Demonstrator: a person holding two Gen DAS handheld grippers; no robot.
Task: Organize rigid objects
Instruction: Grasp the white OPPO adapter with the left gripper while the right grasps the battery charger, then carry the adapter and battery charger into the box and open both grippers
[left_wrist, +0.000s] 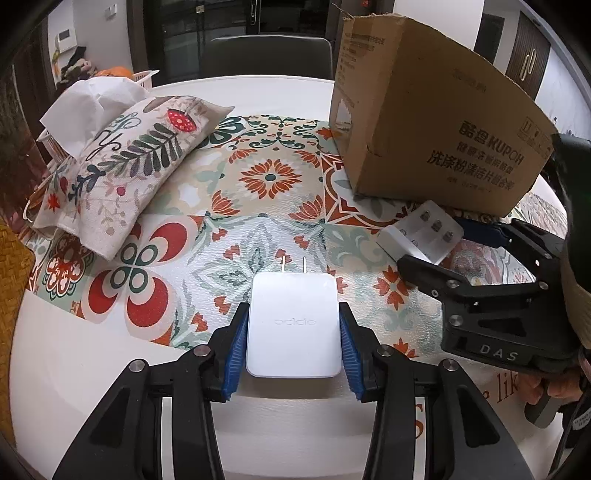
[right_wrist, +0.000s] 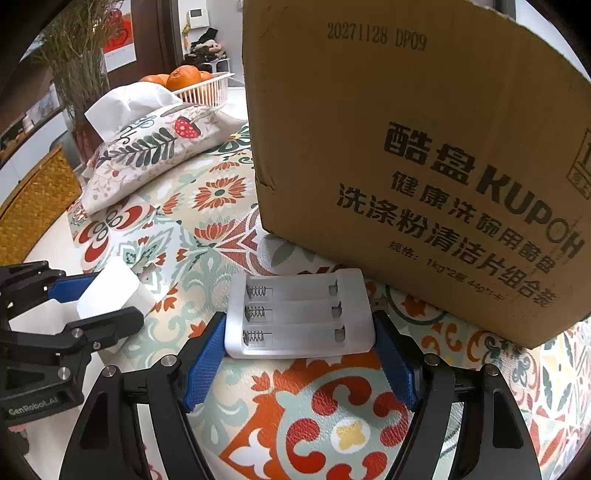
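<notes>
Chargers sit between my pads on the patterned mat (left_wrist: 266, 177) covering the white worktop (left_wrist: 55, 332).

My left hand-held gripper (left_wrist: 293, 341) brackets the plug (left_wrist: 293, 325), a flat white adapter lying at the mat's near edge with its 2 prongs pointing away from me. The blue pads (left_wrist: 236, 347) sit against its 2 long sides, so I read this as a grip, though the plug still rests on the worktop.

My right hand-held gripper (right_wrist: 301, 354) frames the battery charger (right_wrist: 299, 314), a white tray with 3 empty slots, springs at the left end. It lies flat on the mat just in front of the carton (right_wrist: 424, 166), near but apart from it. The blue pads (right_wrist: 205, 362) meet its 2 short ends, the left one touching the corner; the right contact looks close, and I take it as gripping too.

From the left camera, the battery charger (left_wrist: 421, 232) lies right of the plug, with the carton (left_wrist: 436, 122) standing upright behind it. A tissue pouch (left_wrist: 122, 166) with a leaf print lies at the far left of the mat, a tissue (left_wrist: 88, 107) sticking out. Oranges (right_wrist: 184, 75) fill a white basket (right_wrist: 207, 90) beyond it.
</notes>
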